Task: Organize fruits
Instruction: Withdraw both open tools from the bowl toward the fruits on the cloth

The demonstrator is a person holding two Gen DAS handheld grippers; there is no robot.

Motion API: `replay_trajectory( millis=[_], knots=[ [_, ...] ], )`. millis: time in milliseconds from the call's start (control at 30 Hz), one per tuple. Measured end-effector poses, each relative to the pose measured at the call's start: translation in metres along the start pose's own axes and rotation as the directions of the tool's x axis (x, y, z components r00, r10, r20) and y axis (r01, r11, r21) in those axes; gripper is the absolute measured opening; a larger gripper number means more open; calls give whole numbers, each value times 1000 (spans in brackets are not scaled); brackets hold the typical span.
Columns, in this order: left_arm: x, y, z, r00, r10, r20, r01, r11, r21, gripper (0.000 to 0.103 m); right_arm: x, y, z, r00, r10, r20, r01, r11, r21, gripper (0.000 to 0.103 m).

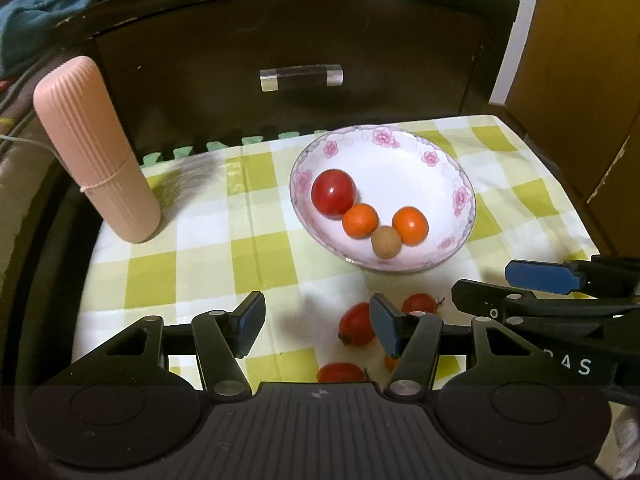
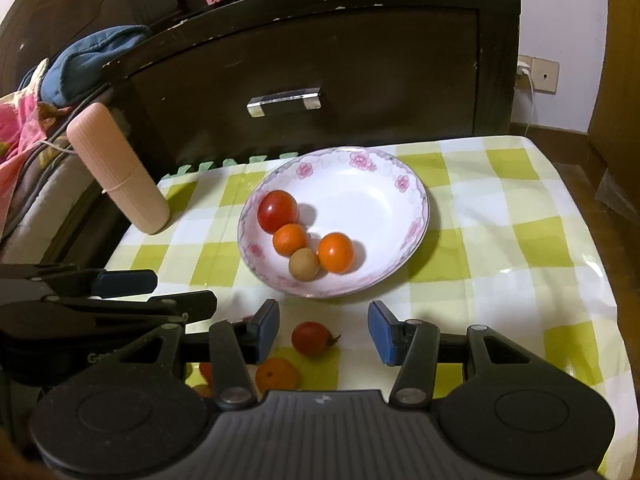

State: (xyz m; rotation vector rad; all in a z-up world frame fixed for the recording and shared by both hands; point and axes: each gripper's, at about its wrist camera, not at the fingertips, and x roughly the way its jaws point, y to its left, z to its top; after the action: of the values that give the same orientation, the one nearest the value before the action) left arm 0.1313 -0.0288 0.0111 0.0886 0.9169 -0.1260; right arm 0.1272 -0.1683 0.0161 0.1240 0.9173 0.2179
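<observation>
Midway: bowl (image 2: 416,204) holding four fruits; tomato (image 2: 311,338) loose on desk (image 2: 520,240) before bowl. Both claws, left (image 1: 318,330) and right (image 2: 324,332), spread, empty. Next, probably: straddle tomato, pinch gently.

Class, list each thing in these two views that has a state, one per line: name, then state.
Left claw: open, empty.
Right claw: open, empty.
Bowl: upright, holding four fruits.
Big tomato: in bowl.
Small tomato: loose on cloth, between right claw's fingers.
Pink case: closed, standing tilted.
Drawer: shut.
</observation>
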Motion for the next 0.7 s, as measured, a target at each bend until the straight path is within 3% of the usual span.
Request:
replay_trajectory(
  millis=[700],
  knots=[
    [-16, 19, -32, 998, 2, -60, -3, 1000, -11, 64, -7, 26, -27, 997, 48, -58, -49, 999, -16, 47]
  ],
)
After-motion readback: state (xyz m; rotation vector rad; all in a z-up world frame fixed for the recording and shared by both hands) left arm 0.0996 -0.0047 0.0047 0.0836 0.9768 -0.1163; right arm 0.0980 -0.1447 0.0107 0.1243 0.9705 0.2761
